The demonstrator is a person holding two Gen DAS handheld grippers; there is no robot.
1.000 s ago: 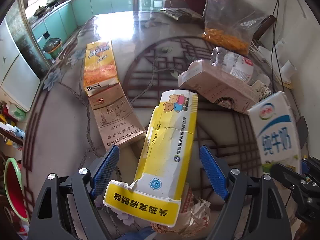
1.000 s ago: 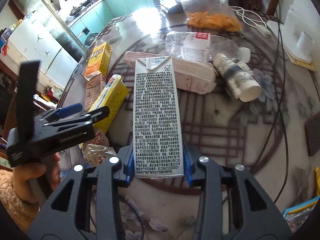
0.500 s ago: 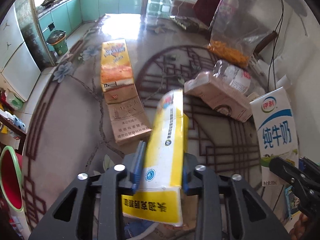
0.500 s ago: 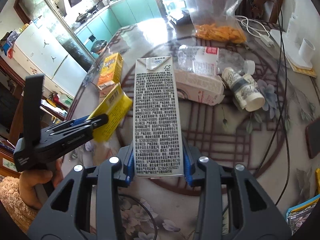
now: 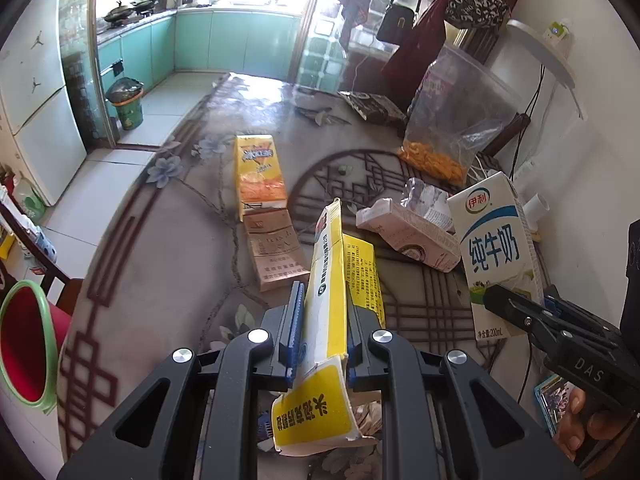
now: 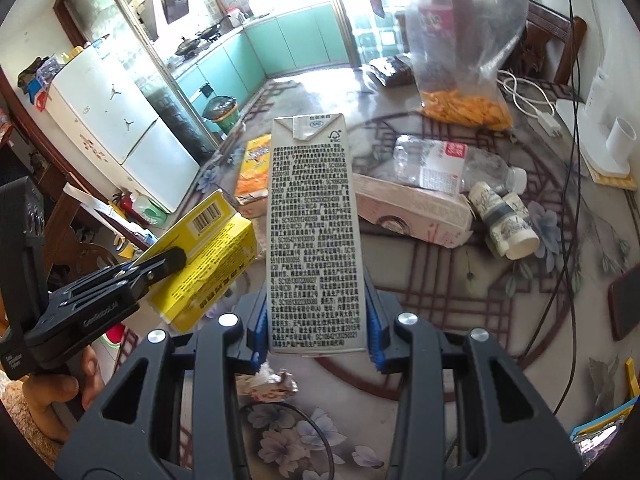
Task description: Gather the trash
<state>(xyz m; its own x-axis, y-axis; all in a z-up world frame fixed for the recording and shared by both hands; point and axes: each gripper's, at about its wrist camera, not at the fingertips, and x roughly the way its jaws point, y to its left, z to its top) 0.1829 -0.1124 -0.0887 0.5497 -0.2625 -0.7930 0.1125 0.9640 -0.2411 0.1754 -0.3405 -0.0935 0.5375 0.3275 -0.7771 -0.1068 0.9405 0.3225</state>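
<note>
My left gripper (image 5: 322, 300) is shut on a flattened yellow and white medicine box (image 5: 325, 256) and holds it edge-up above the table. In the right wrist view the same yellow box (image 6: 208, 256) hangs at the left in the left gripper (image 6: 160, 264), with a hand below it. My right gripper (image 6: 316, 312) is shut on a white milk carton (image 6: 314, 232), whose printed back faces the camera. The left wrist view shows that carton's blue and white front (image 5: 494, 252) at the right, clamped near its base by the right gripper (image 5: 504, 300).
On the patterned table (image 5: 168, 264) lie an orange juice carton (image 5: 260, 172), a brown cigarette box (image 5: 274, 248), a pink box (image 5: 408, 236), a crushed bottle (image 6: 448, 164), a paper tube (image 6: 504, 220) and a snack bag (image 5: 452, 132). A red basin (image 5: 24, 340) sits beyond the left edge.
The left gripper's jaws closed on the yellow box, squashed it flat and lifted it off the table. The right gripper rose a little with the milk carton still clamped.
</note>
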